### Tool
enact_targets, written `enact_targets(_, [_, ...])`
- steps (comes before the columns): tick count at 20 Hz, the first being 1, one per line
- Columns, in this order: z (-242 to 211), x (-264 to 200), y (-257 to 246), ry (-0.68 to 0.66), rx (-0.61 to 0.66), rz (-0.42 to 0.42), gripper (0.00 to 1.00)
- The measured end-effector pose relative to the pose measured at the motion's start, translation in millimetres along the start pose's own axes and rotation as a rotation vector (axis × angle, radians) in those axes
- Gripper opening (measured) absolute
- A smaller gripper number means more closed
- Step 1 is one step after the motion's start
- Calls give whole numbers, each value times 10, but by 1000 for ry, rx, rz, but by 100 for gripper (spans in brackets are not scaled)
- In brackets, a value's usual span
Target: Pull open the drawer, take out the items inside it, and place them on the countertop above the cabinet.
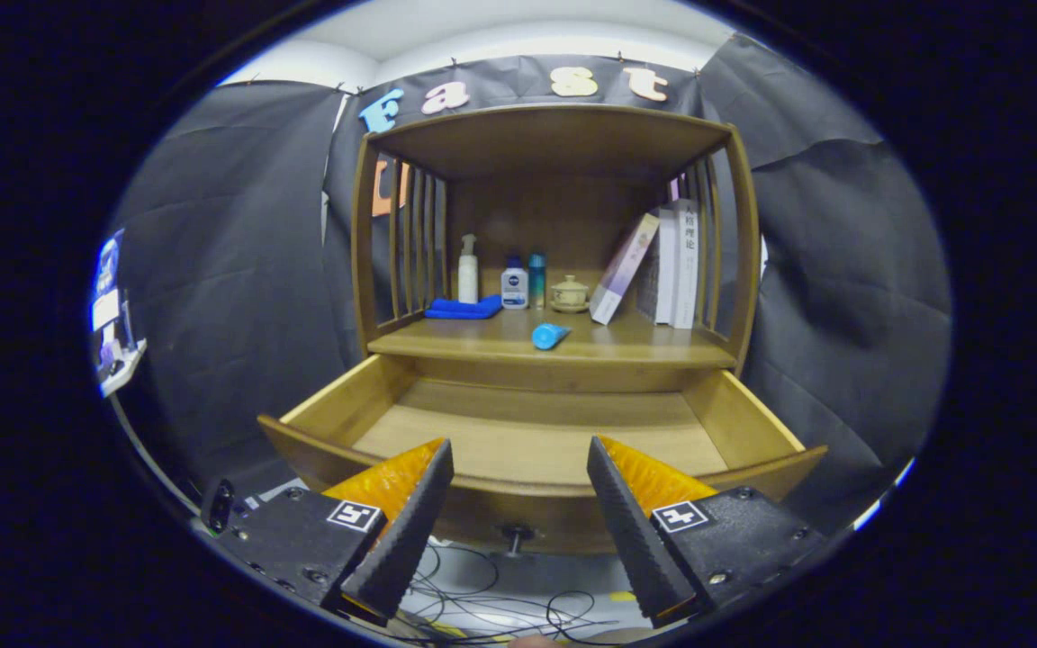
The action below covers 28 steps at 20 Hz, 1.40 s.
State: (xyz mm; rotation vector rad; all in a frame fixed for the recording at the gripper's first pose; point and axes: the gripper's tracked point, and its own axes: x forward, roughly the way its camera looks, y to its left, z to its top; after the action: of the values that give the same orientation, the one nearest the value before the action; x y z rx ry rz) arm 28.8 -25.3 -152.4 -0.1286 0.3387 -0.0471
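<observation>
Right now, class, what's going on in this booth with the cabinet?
A person's handheld tool hangs in front of a wooden cabinet, its fingers spread apart and gripping nothing. The drawer stands pulled open just beyond the fingertips, and the part of its floor that can be seen is bare. On the countertop above lies a blue tube on its side. Behind it are a folded blue cloth, a few bottles, a small lidded cup and some books.

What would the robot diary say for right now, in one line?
drawer: pulled open, visible floor bare | blue tube: lying on countertop | gripper: open, holding nothing, above drawer front | knob: untouched
</observation>
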Motion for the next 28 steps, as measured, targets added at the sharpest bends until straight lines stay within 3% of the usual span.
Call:
enact_targets(4, [-472,-20,155,22,-21,17,95])
enact_targets(11, [-930,295,18,45,14,-48,95])
enact_targets(18, [-901,403,11,-4,53,-133,94])
enact_targets(28, [-771,637,28,-23,48,-134,96])
